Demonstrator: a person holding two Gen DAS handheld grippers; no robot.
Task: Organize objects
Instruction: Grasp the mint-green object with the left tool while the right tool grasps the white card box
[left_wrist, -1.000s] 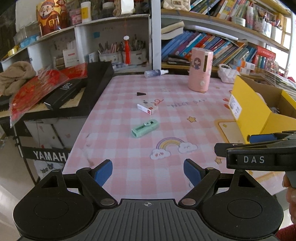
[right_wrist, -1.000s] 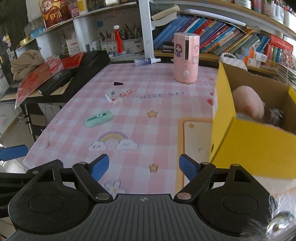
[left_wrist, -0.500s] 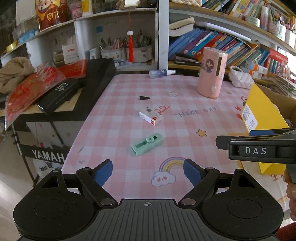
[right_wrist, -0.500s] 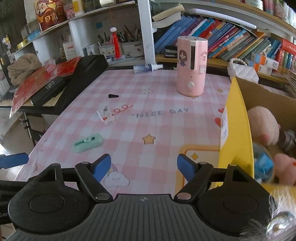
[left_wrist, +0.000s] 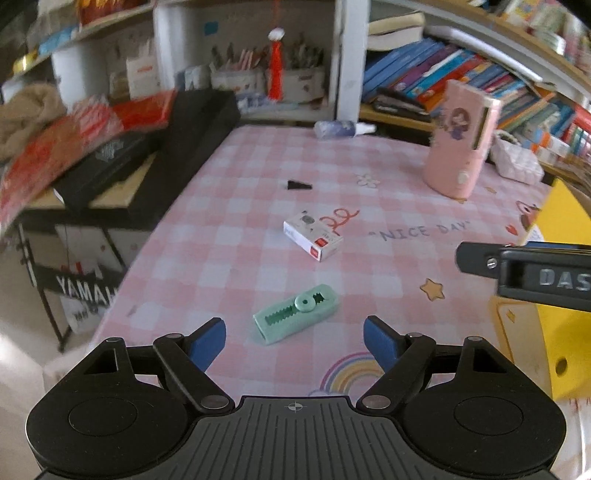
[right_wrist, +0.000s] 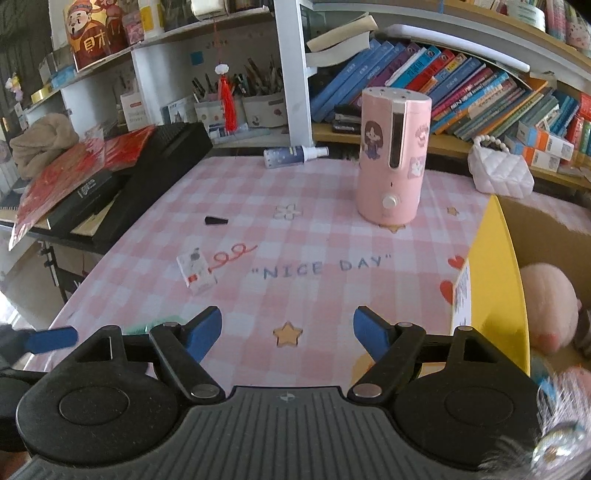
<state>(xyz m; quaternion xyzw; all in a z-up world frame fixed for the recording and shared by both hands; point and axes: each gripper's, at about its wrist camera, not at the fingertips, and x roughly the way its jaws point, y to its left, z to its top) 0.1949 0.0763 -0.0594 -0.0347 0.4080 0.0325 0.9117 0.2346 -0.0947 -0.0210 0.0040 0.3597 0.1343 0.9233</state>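
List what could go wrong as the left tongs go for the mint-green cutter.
1. The mint-green cutter lies slanted across the open left tongs, so closing could skid it rather than grip it.
2. The right tongs hover close beside; the two may collide.
3. The yellow box wall stands high; a low carry could clip it.

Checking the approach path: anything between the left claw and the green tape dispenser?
Nothing. In the left wrist view, only bare pink checked tablecloth separates the open left claw from the green tape dispenser, which lies just ahead of the fingertips.

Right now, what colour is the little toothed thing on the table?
Mint green, clearest in the left wrist view.
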